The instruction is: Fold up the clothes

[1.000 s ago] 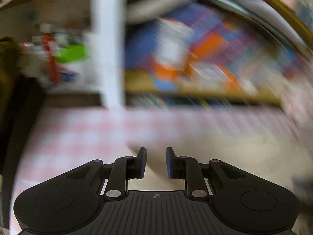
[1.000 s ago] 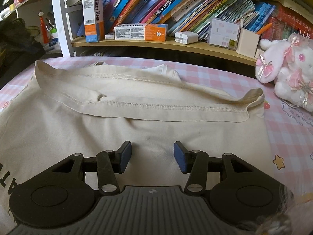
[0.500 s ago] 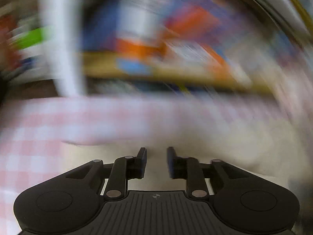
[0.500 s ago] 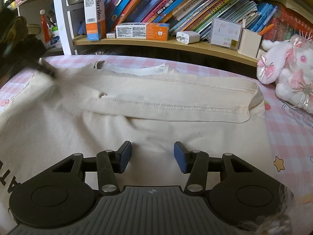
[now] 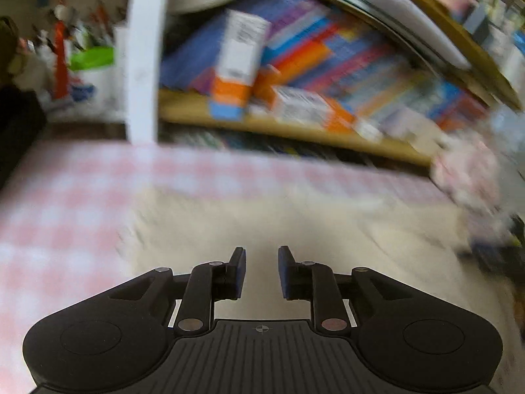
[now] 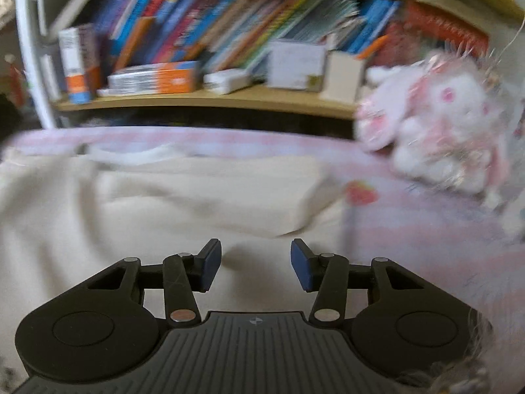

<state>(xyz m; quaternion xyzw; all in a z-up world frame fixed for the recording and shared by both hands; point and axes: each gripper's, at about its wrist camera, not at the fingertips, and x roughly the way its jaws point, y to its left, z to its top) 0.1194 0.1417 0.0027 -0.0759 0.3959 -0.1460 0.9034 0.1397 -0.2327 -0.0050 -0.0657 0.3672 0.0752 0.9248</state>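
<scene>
1 cream garment [image 6: 157,229] on the checked bench [image 5: 65,197] – blurred, its far edge folded over; 2 hand-held grippers, left [image 5: 261,271] and right [image 6: 256,264], both spread, empty.

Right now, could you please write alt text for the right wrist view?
A cream garment lies partly folded on a pink checked tablecloth, beneath the open, empty right hand-held gripper. Behind are a bookshelf and a white-and-pink plush toy; the image is motion-blurred.

Left gripper [image 5: 261,272] and right gripper [image 6: 255,264] of identical build, matte black bodies, ribbed central plate with small crosshair mark, two round side housings, black linkage arms on silver pivot screws, blue pads [image 6: 301,264] on the fingertips
</scene>
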